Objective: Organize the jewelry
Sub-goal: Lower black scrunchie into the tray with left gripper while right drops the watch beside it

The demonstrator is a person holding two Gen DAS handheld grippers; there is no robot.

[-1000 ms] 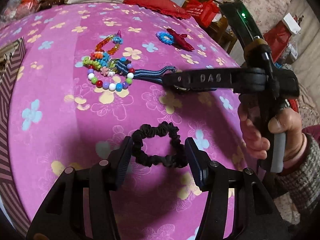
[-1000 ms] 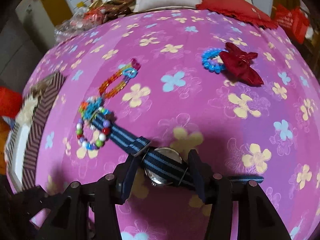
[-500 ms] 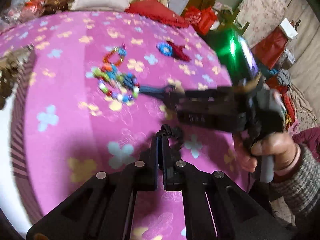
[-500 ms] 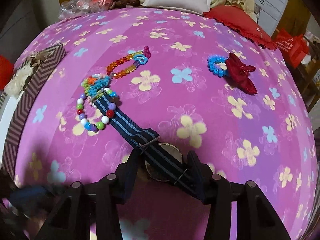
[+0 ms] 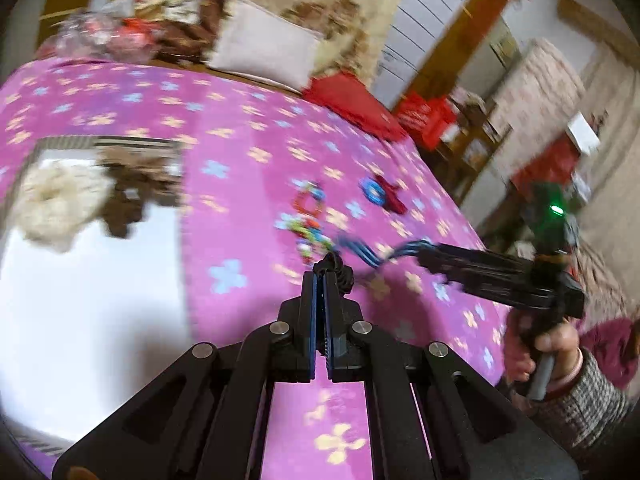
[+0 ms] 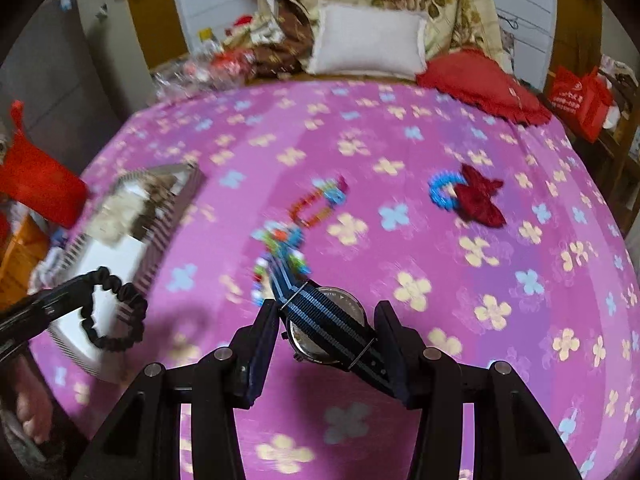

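Left gripper (image 5: 320, 280) is pinching a black fabric scrunchie (image 6: 114, 312) while right gripper (image 6: 328, 320) is clamping a blue-striped wristwatch (image 6: 328, 316), apparently to carry both to the striped box (image 6: 160, 236).

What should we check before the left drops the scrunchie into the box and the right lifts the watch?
1. Left hand-held gripper shut on black scrunchie: ok, it hangs clear of the bedspread.
2. Scrunchie over the striped box: ok in the right wrist view, though depth is uncertain.
3. Space in the box: ok, only a cream and a brown scrunchie at its far end.
4. Right hand-held gripper closed on watch: cannot tell; fingers flank the case.
5. Watch strap free of the beaded bracelets: not ok, the strap end lies among them.
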